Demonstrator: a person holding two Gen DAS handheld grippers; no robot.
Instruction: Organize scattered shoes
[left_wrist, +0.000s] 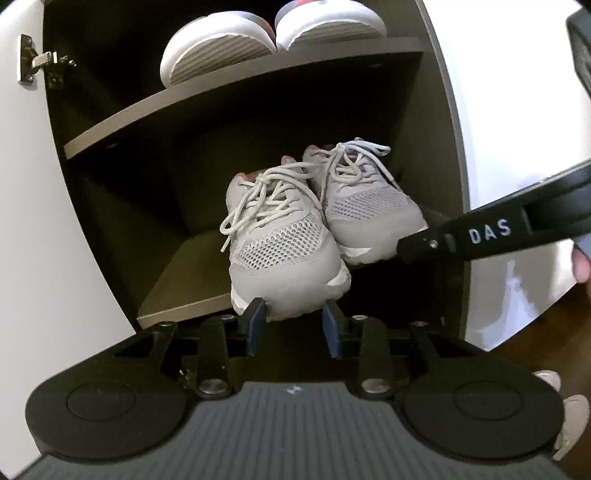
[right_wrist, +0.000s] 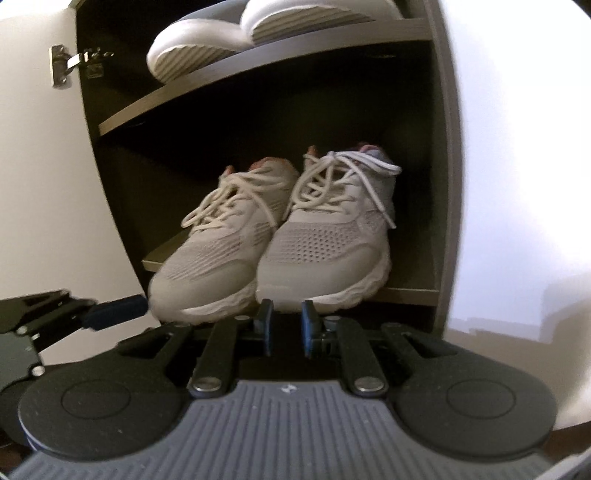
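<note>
A pair of grey mesh sneakers sits side by side on the lower shelf (left_wrist: 173, 295) of a dark shoe cabinet (right_wrist: 447, 221), toes facing out. A second pair, white-soled, lies on the upper shelf (left_wrist: 122, 129).

The left gripper (left_wrist: 293, 323) has its fingers part-way in, straddling the toe of the left sneaker (left_wrist: 284, 254); the blue pads sit at either side of the toe, but whether they press on it I cannot tell. This toe overhangs the shelf's front edge. The right gripper (right_wrist: 286, 319) has its fingers drawn narrow with nothing between them, parked just in front of the right sneaker (right_wrist: 325, 254).

Main risk, as I judge it: the left sneaker is not fully seated, so pulling back could drag it off the edge. Pushing it deeper with a loose pinch could twist it against its neighbour and skew the pair. The loose laces (left_wrist: 258, 206) could also snag a finger. The right gripper, so near, could bump its shoe out of line.
</note>
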